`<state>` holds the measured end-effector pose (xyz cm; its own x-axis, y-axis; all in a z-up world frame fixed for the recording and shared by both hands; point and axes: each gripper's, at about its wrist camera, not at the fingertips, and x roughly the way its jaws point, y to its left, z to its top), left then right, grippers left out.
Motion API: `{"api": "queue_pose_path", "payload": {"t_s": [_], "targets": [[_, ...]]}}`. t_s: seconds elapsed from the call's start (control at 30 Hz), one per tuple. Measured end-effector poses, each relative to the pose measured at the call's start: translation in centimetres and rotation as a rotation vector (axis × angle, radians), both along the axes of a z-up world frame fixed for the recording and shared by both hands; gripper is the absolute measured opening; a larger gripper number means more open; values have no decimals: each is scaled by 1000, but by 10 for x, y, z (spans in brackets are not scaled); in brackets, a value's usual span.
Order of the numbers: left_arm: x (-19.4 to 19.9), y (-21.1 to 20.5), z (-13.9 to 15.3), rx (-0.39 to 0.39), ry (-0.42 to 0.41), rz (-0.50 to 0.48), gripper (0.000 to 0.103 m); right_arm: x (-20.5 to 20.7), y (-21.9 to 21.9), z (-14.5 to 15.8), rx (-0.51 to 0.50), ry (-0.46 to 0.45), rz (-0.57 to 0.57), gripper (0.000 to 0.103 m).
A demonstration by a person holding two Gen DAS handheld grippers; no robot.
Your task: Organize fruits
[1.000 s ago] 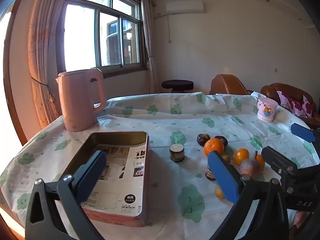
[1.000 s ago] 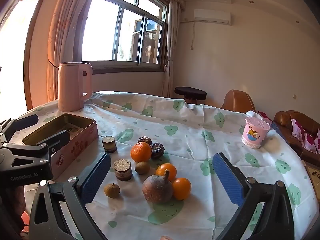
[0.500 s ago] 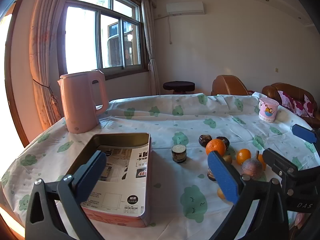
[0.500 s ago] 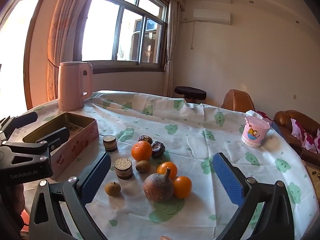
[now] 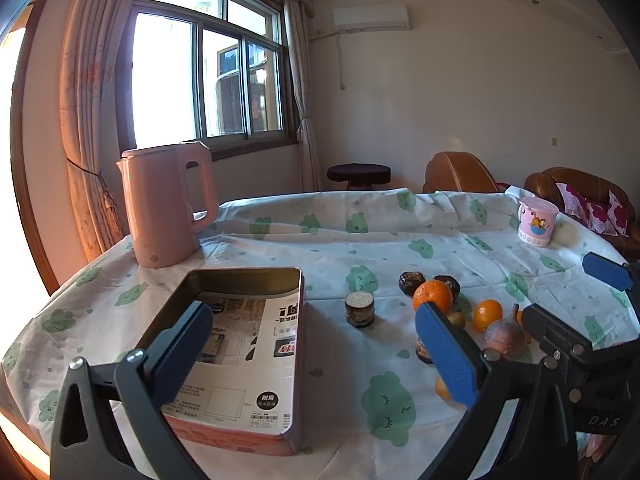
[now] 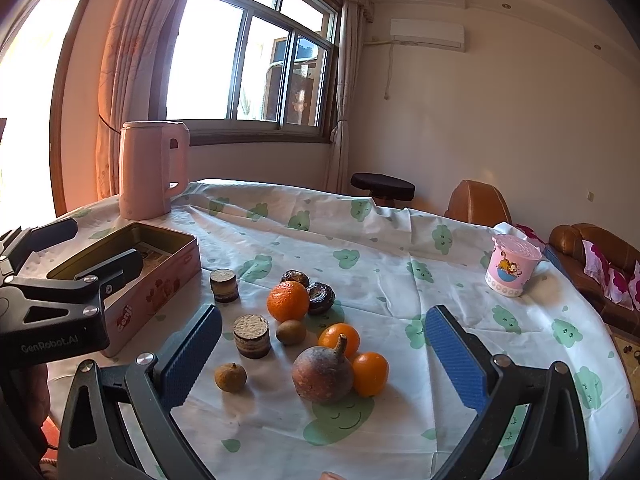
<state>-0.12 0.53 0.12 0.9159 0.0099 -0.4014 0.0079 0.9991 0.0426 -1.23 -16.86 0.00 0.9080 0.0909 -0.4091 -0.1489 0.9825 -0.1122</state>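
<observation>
Several fruits lie grouped on the clouded tablecloth: a big orange (image 6: 288, 300), two small oranges (image 6: 339, 339) (image 6: 370, 373), a brown-purple fruit with a stem (image 6: 322, 374), a kiwi (image 6: 291, 332), a small brown fruit (image 6: 231, 377) and two dark fruits (image 6: 320, 298). An open pink tin box (image 5: 240, 344) lined with printed paper sits at the left. My left gripper (image 5: 316, 354) hovers open above the box's right edge. My right gripper (image 6: 324, 364) hangs open over the fruit group, empty. The big orange (image 5: 432, 295) shows behind my left gripper's right finger.
Two short round jars (image 6: 251, 336) (image 6: 224, 285) stand among the fruits. A pink kettle (image 5: 166, 208) is at the back left and a pink cartoon cup (image 6: 510, 270) at the right. Brown armchairs (image 5: 458, 172) and a dark stool (image 6: 382, 186) stand beyond the table.
The left wrist view has risen and tilted slightly, so the table sits a little lower in frame. The right gripper has barely moved. Both stay open.
</observation>
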Motion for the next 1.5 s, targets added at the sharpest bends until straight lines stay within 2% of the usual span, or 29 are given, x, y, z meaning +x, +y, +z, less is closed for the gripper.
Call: {"api": "queue_pose_path", "payload": {"t_s": [1.5], "targets": [[0,2,-2,-2,3,2,103,-1,2,-8,5,6,1,102]]}}
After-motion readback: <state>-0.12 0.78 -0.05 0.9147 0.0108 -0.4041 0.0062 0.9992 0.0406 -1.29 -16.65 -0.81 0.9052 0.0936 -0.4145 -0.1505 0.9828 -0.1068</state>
